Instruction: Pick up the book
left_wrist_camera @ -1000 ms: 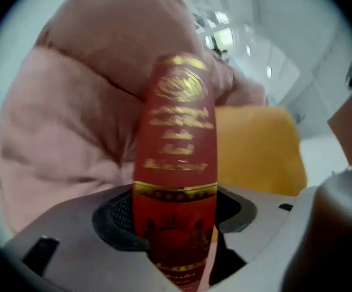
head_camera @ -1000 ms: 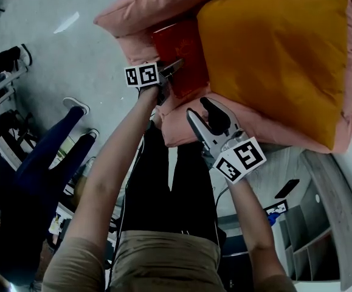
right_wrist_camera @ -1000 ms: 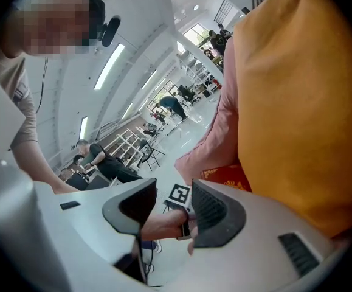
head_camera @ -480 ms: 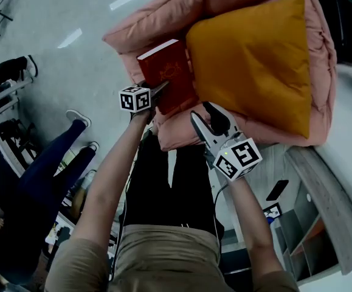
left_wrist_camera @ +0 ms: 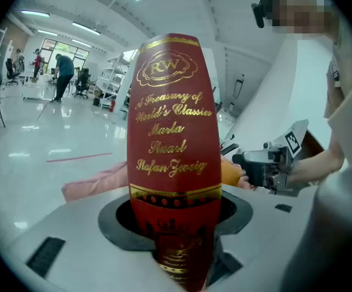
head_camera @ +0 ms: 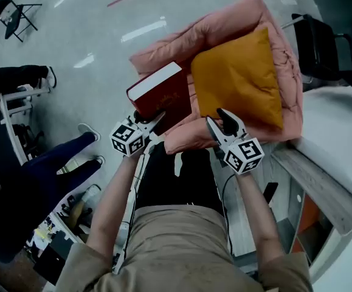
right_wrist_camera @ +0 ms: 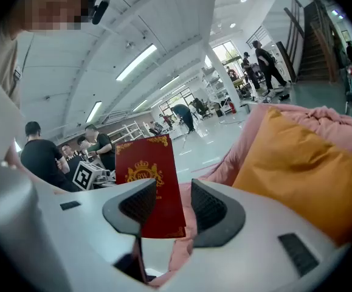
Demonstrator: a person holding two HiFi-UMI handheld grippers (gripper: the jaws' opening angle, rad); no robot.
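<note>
Book: a thick red hardback (head_camera: 160, 96) with gold lettering stands upright in the left gripper (head_camera: 154, 119). It appears lifted clear of the pink cushion (head_camera: 224, 29) where an orange pillow (head_camera: 239, 81) lies.
Left gripper: its jaws have just been closing and now clamp the book's lower end, spine facing the gripper's camera. Most of the book rises free above the grip.
Right gripper: the right gripper (head_camera: 220, 119) has its jaws apart with nothing between them. It hangs just beside the book on the cushion side and does not touch it.
Slip risk: the grip is low on a tall, likely heavy book. A quick swing or wrist roll could make it pivot in the pads or slide out.
Opening risk: the covers might fan open if the pads hold only part of the thickness. I cannot tell how much they catch.
Collision risk: the book's free top could brush the cushion's raised edge if it tips that way.
Open room: bare floor (head_camera: 90, 29) spreads beyond the book, giving space upward and away from the person holding it.
Edges: a white table (head_camera: 340, 120) borders the right and a dark chair (head_camera: 315, 41) stands behind the cushion. A seated person's legs (head_camera: 54, 169) lie low on the left, well apart.
</note>
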